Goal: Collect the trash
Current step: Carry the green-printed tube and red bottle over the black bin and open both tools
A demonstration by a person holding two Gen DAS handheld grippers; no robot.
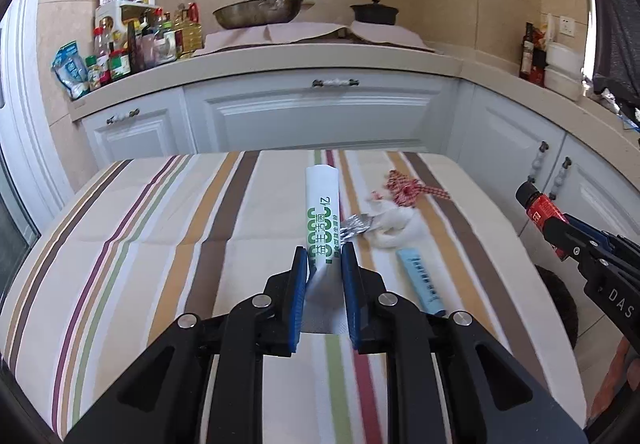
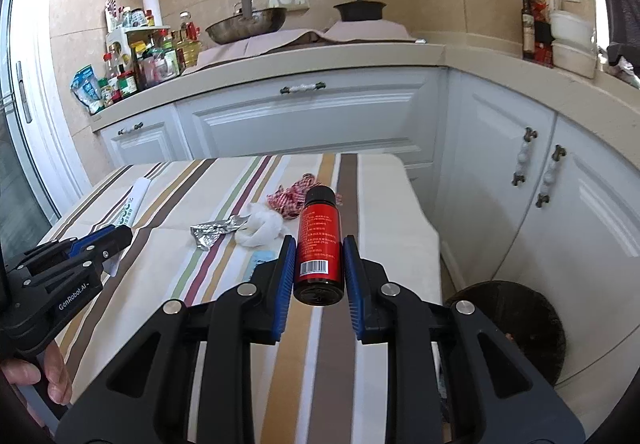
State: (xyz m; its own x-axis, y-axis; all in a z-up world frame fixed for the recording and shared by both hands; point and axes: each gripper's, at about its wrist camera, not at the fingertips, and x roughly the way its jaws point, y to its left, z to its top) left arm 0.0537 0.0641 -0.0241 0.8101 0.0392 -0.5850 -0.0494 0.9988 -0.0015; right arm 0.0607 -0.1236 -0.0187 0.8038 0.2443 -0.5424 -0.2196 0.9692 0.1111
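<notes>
My left gripper (image 1: 324,258) is shut on a white tube with green print (image 1: 322,209), held above the striped table; the tube also shows in the right wrist view (image 2: 136,197). My right gripper (image 2: 318,250) is shut on a small red bottle with a black cap (image 2: 319,240), held above the table's right side; it also shows in the left wrist view (image 1: 540,209). On the tablecloth lie a crumpled white tissue (image 1: 394,226), a silver foil wrapper (image 2: 212,232), a red-and-white checked scrap (image 2: 296,195) and a light blue packet (image 1: 420,280).
The striped table (image 2: 172,272) stands before white cabinets (image 1: 312,115). A dark round bin (image 2: 516,328) sits on the floor right of the table. The counter holds bottles (image 1: 120,51), a wok (image 1: 258,13) and a black pot (image 1: 374,12).
</notes>
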